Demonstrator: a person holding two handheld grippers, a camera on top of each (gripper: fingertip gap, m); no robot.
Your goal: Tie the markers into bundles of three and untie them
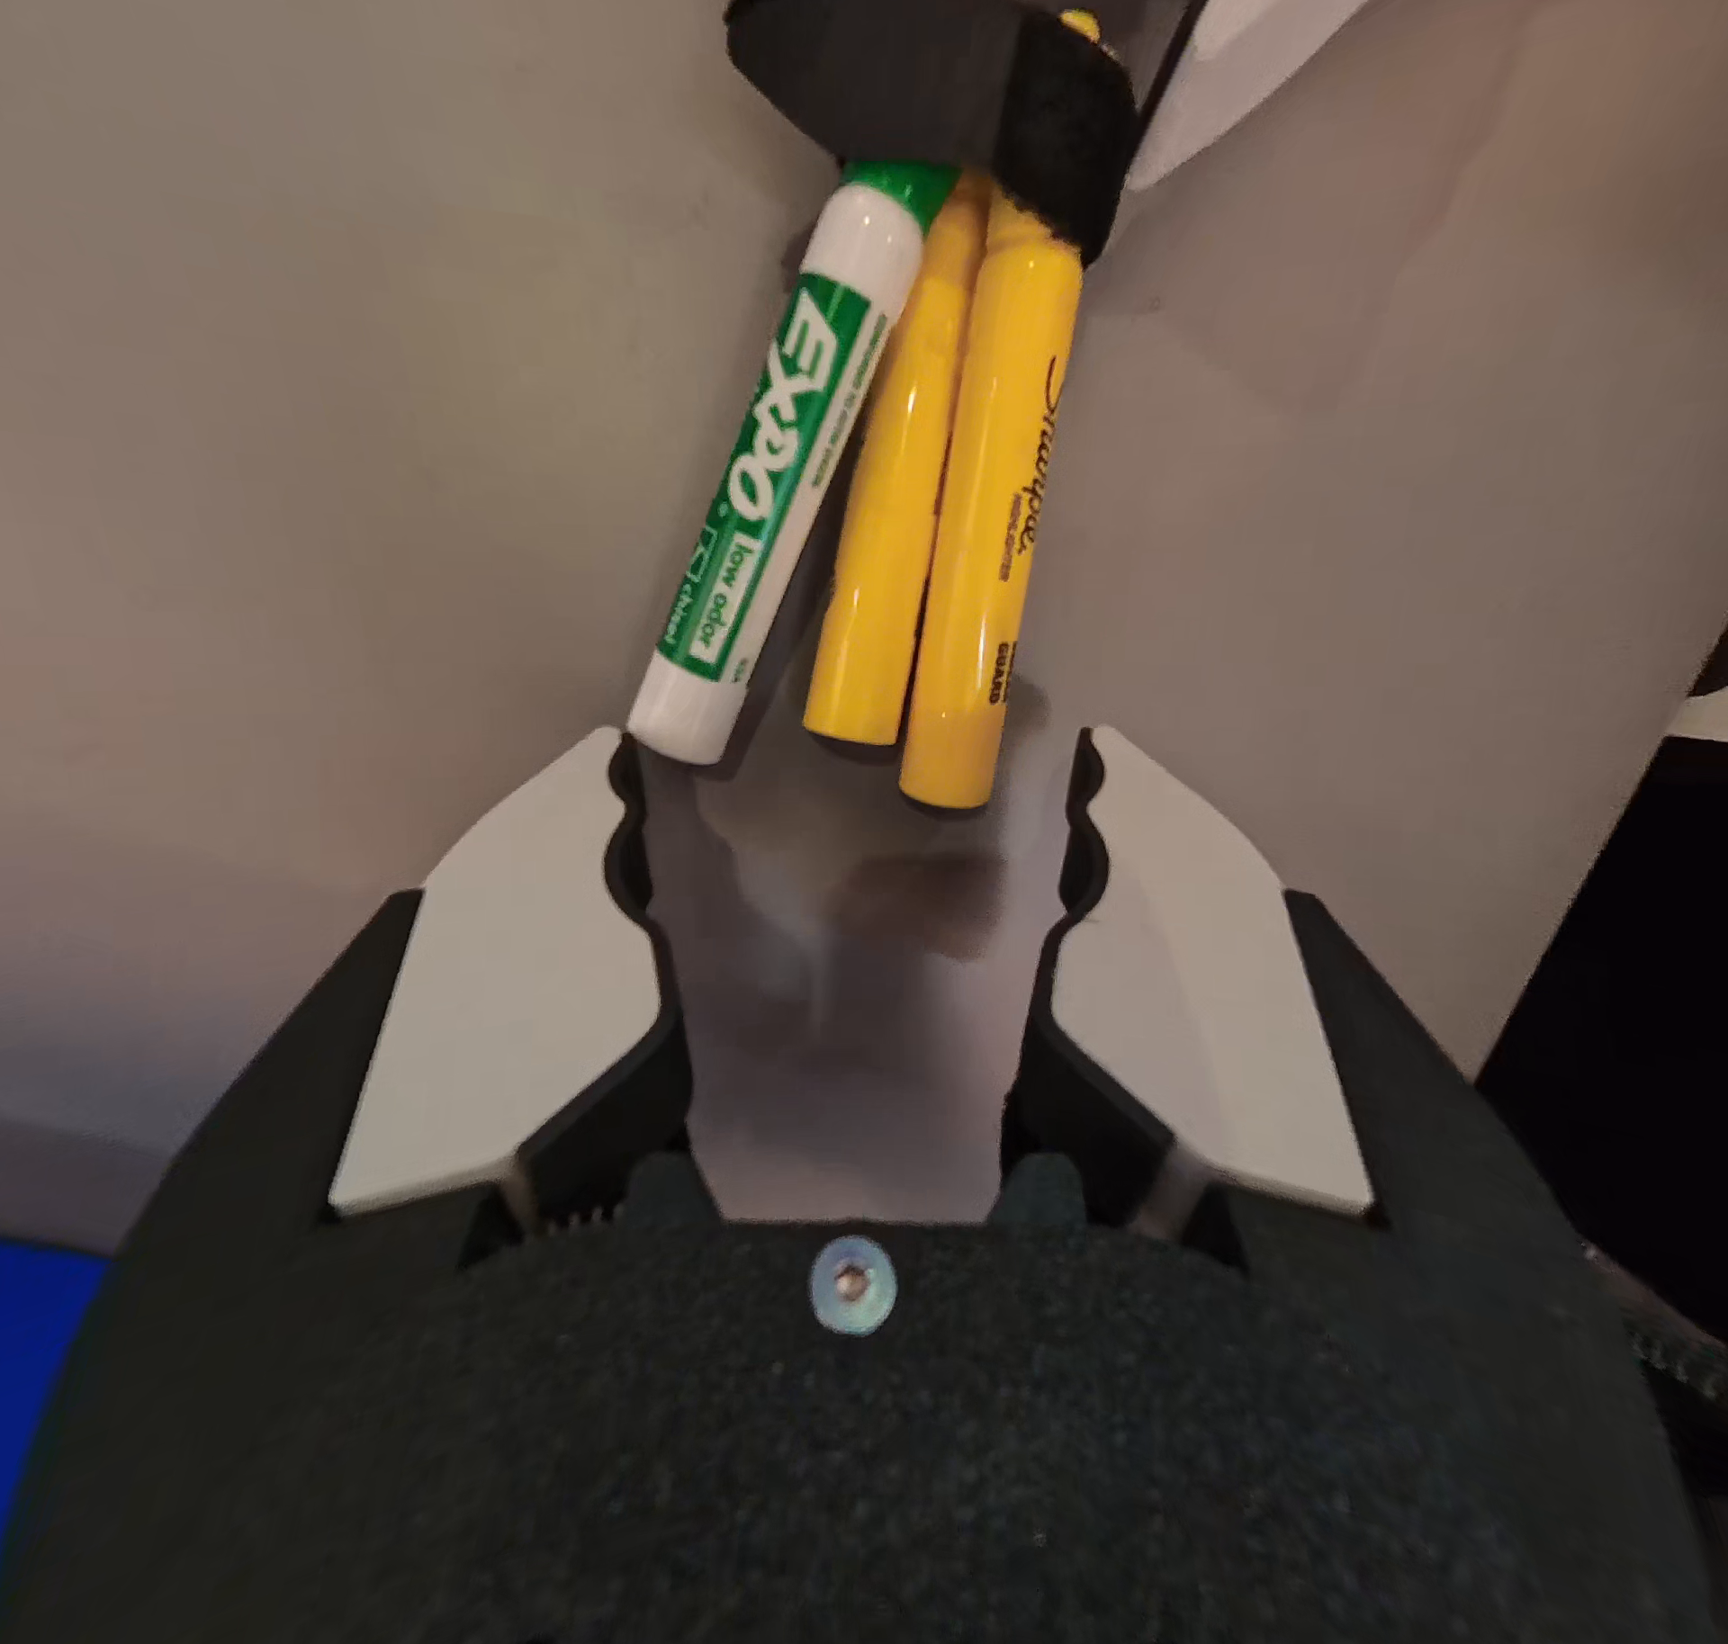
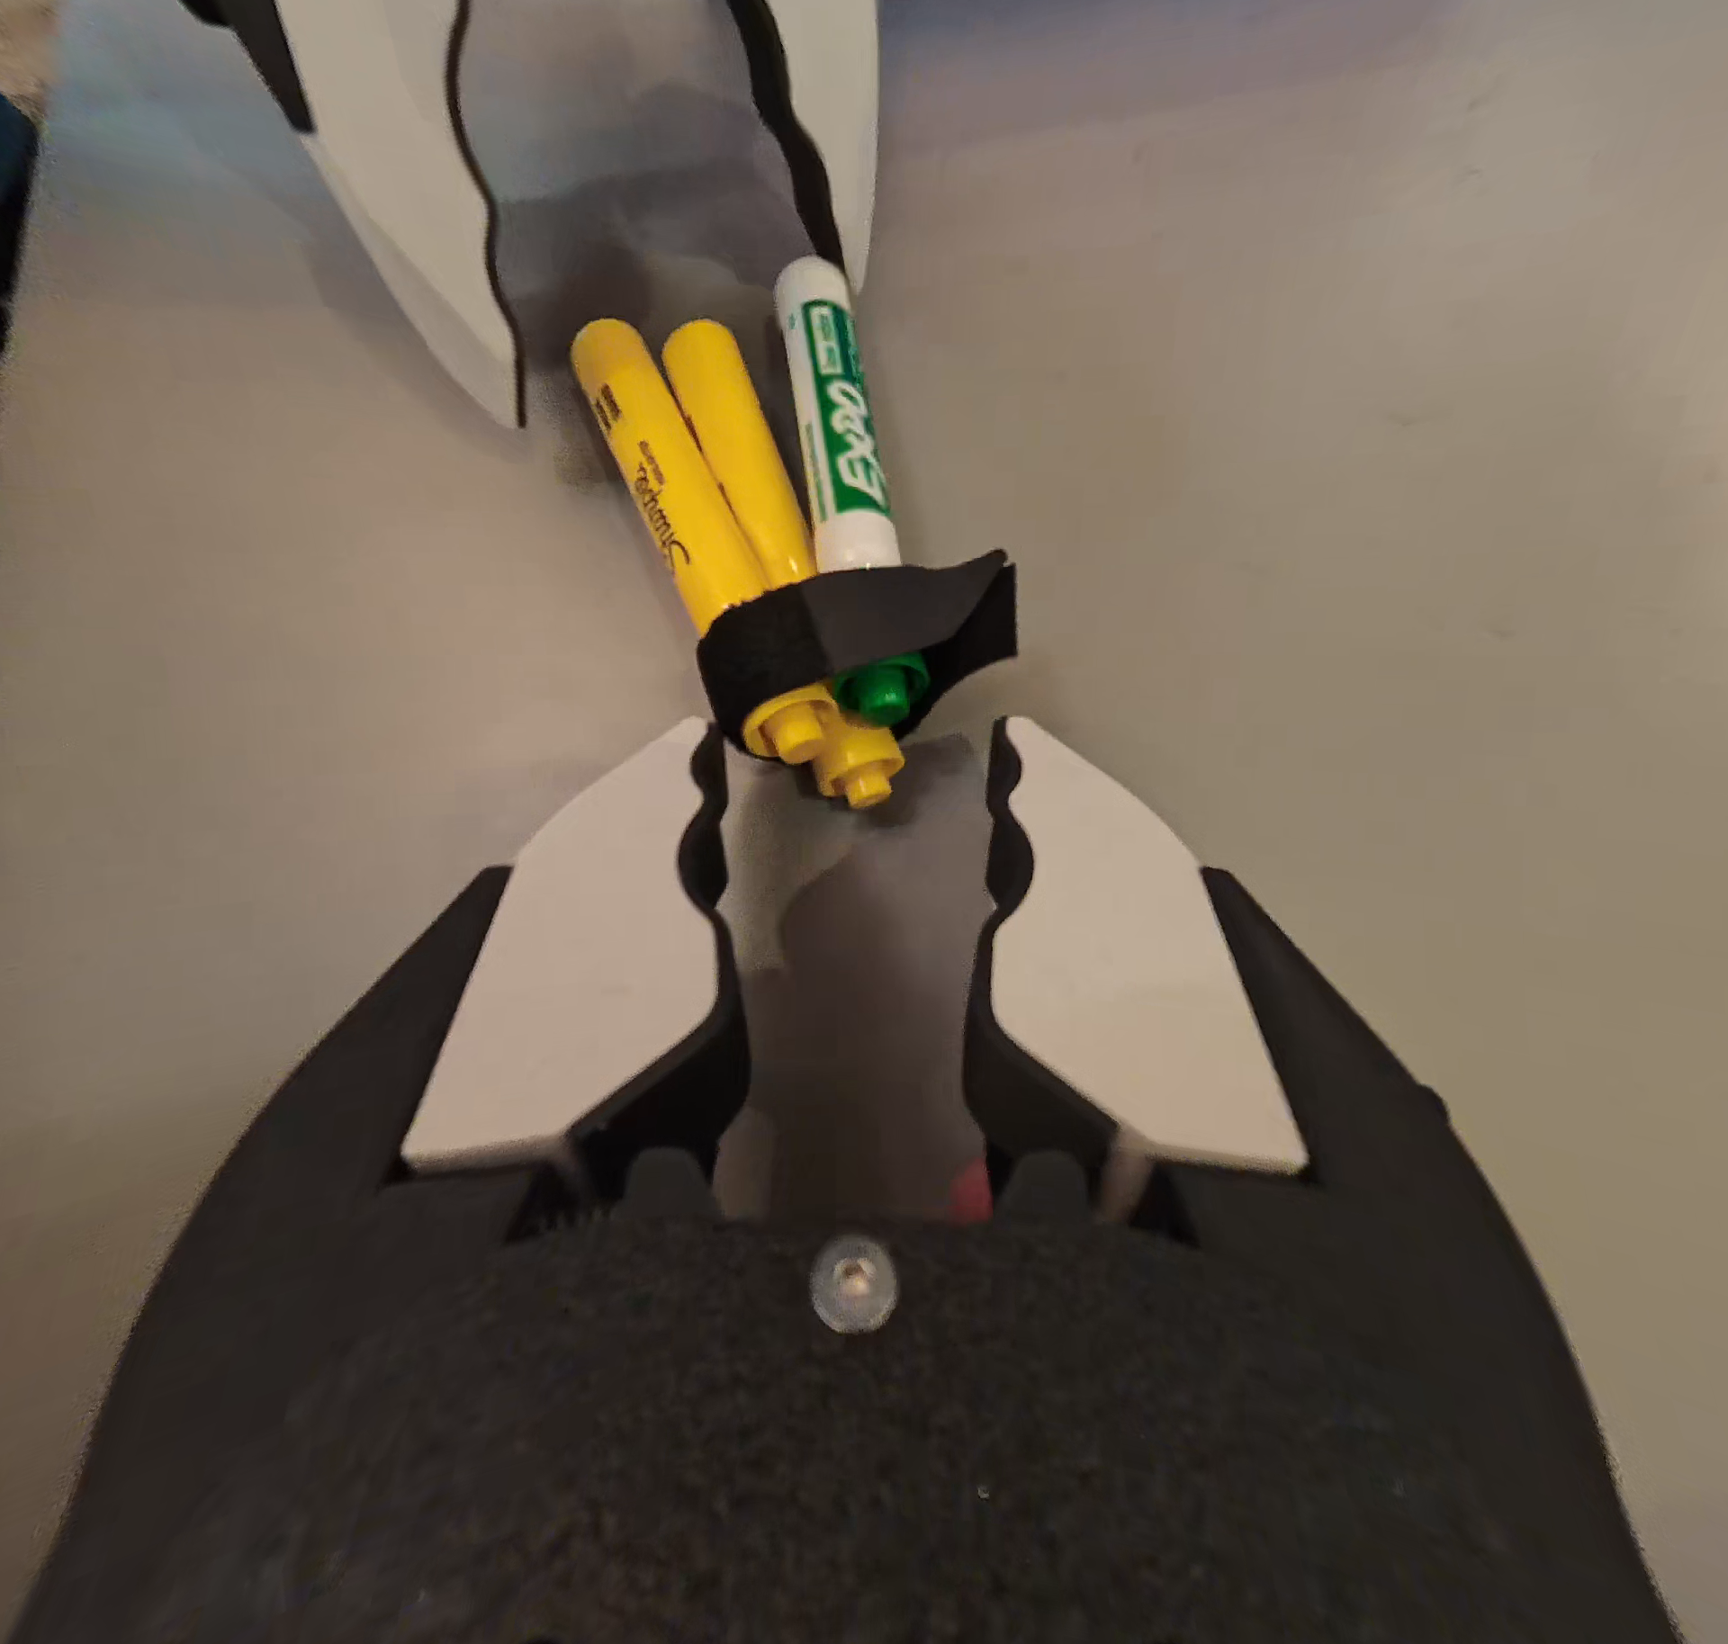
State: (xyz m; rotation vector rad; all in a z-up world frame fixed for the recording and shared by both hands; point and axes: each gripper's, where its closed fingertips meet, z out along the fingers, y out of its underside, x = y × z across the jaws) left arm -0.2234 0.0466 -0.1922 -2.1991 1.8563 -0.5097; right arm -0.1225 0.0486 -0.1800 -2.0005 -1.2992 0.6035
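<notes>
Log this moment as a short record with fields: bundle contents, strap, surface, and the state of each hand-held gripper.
bundle: green marker and two yellow markers lying side by side
strap: black strap wrapped round the cap ends, its flap sticking out
surface: grey table
left hand-held gripper: open, at the markers' butt ends, holding nothing
right hand-held gripper: open, at the strapped cap ends, holding nothing

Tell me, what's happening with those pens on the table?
Three markers, one green and white marker and two yellow markers, lie on a grey table, bundled by a black strap. Two hand-held grippers face them from opposite ends: left gripper and right gripper, both open, holding nothing.
</notes>
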